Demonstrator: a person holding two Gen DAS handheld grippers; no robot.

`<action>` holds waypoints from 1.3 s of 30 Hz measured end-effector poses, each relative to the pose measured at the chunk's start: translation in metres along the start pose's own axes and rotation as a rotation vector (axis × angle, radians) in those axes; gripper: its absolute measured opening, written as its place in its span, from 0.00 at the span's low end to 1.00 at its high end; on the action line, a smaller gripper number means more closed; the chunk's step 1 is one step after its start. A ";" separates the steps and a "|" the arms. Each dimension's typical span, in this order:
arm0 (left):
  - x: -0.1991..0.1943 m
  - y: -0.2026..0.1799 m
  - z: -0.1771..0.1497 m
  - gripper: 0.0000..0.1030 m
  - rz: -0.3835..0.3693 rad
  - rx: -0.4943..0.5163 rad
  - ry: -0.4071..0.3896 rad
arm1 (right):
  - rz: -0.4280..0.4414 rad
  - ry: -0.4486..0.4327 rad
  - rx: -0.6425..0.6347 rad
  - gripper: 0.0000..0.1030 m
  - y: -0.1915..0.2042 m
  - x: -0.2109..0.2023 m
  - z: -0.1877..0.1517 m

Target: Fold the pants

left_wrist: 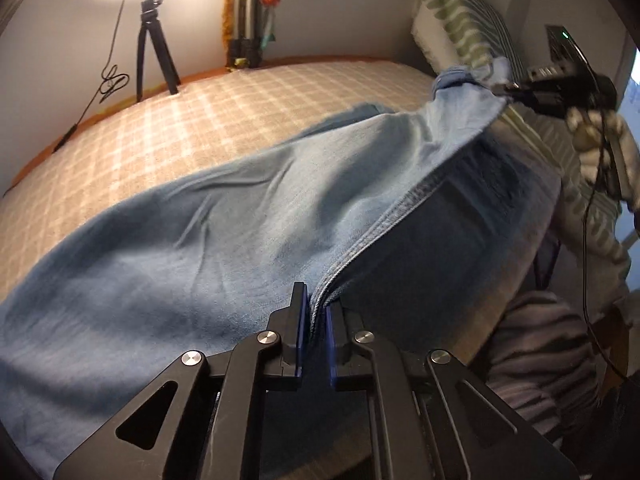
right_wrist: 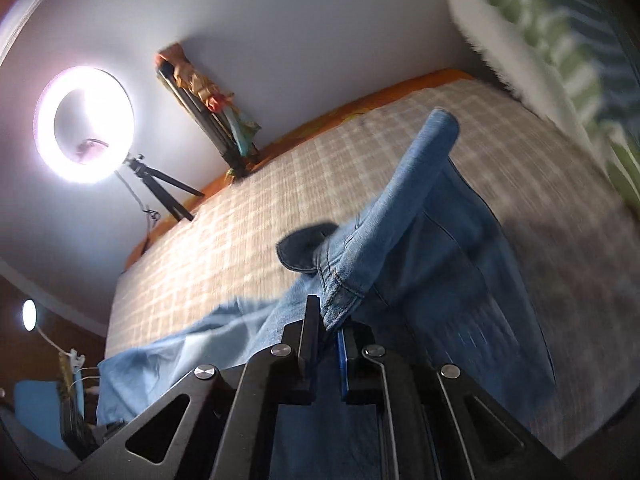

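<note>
Blue denim pants (left_wrist: 208, 220) lie spread over a checked beige bedspread (left_wrist: 240, 96). My left gripper (left_wrist: 316, 316) is shut on the stitched side seam of the pants, which rises taut from it toward the upper right. There my right gripper (left_wrist: 508, 90) holds the far end of the pants lifted off the bed. In the right wrist view my right gripper (right_wrist: 329, 326) is shut on the hemmed edge of the pants (right_wrist: 400, 208), and the cloth hangs in a fold above the bed.
A lit ring light on a black tripod (left_wrist: 154, 40) stands at the far edge of the bed. A green-and-white patterned pillow (left_wrist: 464, 28) leans at the right. A person's striped sleeve (left_wrist: 544, 344) shows at lower right.
</note>
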State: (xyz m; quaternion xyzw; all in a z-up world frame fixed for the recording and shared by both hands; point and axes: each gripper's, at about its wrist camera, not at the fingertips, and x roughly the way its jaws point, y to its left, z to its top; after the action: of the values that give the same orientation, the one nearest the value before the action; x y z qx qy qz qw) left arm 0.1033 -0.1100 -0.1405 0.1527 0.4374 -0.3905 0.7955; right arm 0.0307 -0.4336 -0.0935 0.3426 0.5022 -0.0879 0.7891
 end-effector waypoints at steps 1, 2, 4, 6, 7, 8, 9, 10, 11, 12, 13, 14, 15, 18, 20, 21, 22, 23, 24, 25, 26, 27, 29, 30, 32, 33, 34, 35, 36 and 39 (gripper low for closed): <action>0.003 -0.002 -0.002 0.06 -0.001 0.012 0.014 | 0.008 -0.004 0.005 0.05 -0.010 -0.004 -0.015; 0.005 -0.004 -0.004 0.06 0.002 0.026 0.026 | 0.015 -0.005 0.017 0.06 -0.020 -0.003 -0.021; 0.010 -0.008 -0.008 0.06 0.014 0.049 0.047 | 0.040 -0.001 0.068 0.12 -0.039 -0.001 -0.041; 0.013 -0.007 -0.010 0.06 0.013 0.049 0.060 | 0.068 0.039 0.095 0.21 -0.059 0.007 -0.054; 0.013 -0.006 -0.010 0.06 0.012 0.047 0.062 | 0.075 0.051 0.101 0.31 -0.066 0.010 -0.058; 0.013 -0.006 -0.010 0.06 0.012 0.046 0.063 | 0.088 0.062 0.113 0.33 -0.075 0.011 -0.062; 0.013 -0.004 -0.009 0.06 0.010 0.047 0.065 | 0.104 0.059 0.123 0.35 -0.080 0.010 -0.063; 0.013 -0.004 -0.009 0.06 0.010 0.049 0.067 | 0.116 0.050 0.133 0.42 -0.086 0.009 -0.062; 0.012 -0.005 -0.009 0.06 0.009 0.052 0.068 | 0.124 0.030 0.151 0.47 -0.093 0.006 -0.059; 0.012 -0.005 -0.009 0.06 0.011 0.054 0.070 | 0.139 0.013 0.169 0.49 -0.097 0.004 -0.056; 0.012 -0.004 -0.008 0.06 0.013 0.051 0.070 | 0.166 -0.013 0.204 0.55 -0.105 0.001 -0.052; 0.012 -0.004 -0.007 0.06 0.012 0.047 0.069 | 0.170 -0.027 0.227 0.54 -0.110 0.000 -0.050; 0.012 -0.002 -0.005 0.06 0.011 0.042 0.069 | 0.164 -0.040 0.261 0.53 -0.119 -0.001 -0.046; 0.009 -0.003 -0.007 0.06 0.008 0.031 0.062 | 0.152 -0.019 0.313 0.22 -0.130 0.006 -0.041; 0.008 -0.003 -0.007 0.06 0.005 0.027 0.055 | 0.139 -0.022 0.317 0.11 -0.135 0.004 -0.043; 0.007 -0.002 -0.007 0.06 0.004 0.027 0.051 | 0.126 -0.025 0.309 0.08 -0.134 0.002 -0.043; 0.005 -0.003 -0.008 0.06 0.005 0.026 0.047 | 0.107 -0.023 0.302 0.06 -0.133 0.001 -0.044; 0.003 -0.003 -0.008 0.06 0.006 0.026 0.043 | 0.100 -0.023 0.303 0.05 -0.134 -0.004 -0.046; 0.001 -0.003 -0.007 0.06 0.005 0.027 0.038 | 0.105 -0.024 0.309 0.05 -0.134 -0.009 -0.049; -0.002 -0.003 -0.009 0.06 0.001 0.031 0.034 | 0.108 -0.025 0.312 0.04 -0.133 -0.015 -0.051; -0.004 -0.002 -0.009 0.06 0.000 0.035 0.031 | 0.101 -0.029 0.304 0.04 -0.133 -0.021 -0.055; -0.006 -0.003 -0.011 0.06 -0.004 0.039 0.031 | 0.084 -0.036 0.294 0.04 -0.136 -0.028 -0.058; -0.006 -0.005 -0.015 0.07 -0.012 0.052 0.044 | 0.032 -0.035 0.277 0.04 -0.139 -0.033 -0.064; -0.004 -0.006 -0.019 0.09 -0.015 0.059 0.062 | 0.004 -0.010 0.260 0.04 -0.140 -0.028 -0.068; -0.003 -0.007 -0.025 0.13 -0.017 0.052 0.087 | -0.047 0.051 0.219 0.15 -0.141 -0.017 -0.073; -0.004 -0.005 -0.027 0.14 -0.024 0.041 0.091 | -0.075 0.071 0.209 0.16 -0.142 -0.014 -0.074; -0.008 -0.003 -0.030 0.16 -0.036 0.023 0.090 | -0.089 0.075 0.200 0.17 -0.142 -0.014 -0.074; -0.013 -0.001 -0.032 0.21 -0.045 0.006 0.090 | -0.105 0.070 0.185 0.22 -0.142 -0.018 -0.072; -0.018 0.002 -0.034 0.25 -0.051 -0.014 0.092 | -0.118 0.066 0.173 0.25 -0.143 -0.023 -0.072; -0.042 0.014 -0.039 0.36 -0.055 -0.064 0.061 | -0.187 0.041 0.115 0.41 -0.135 -0.044 -0.062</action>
State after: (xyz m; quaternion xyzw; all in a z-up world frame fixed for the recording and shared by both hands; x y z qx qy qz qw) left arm 0.0783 -0.0577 -0.1294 0.1269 0.4776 -0.3934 0.7752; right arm -0.1011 -0.5055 -0.1331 0.3408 0.5421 -0.1829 0.7460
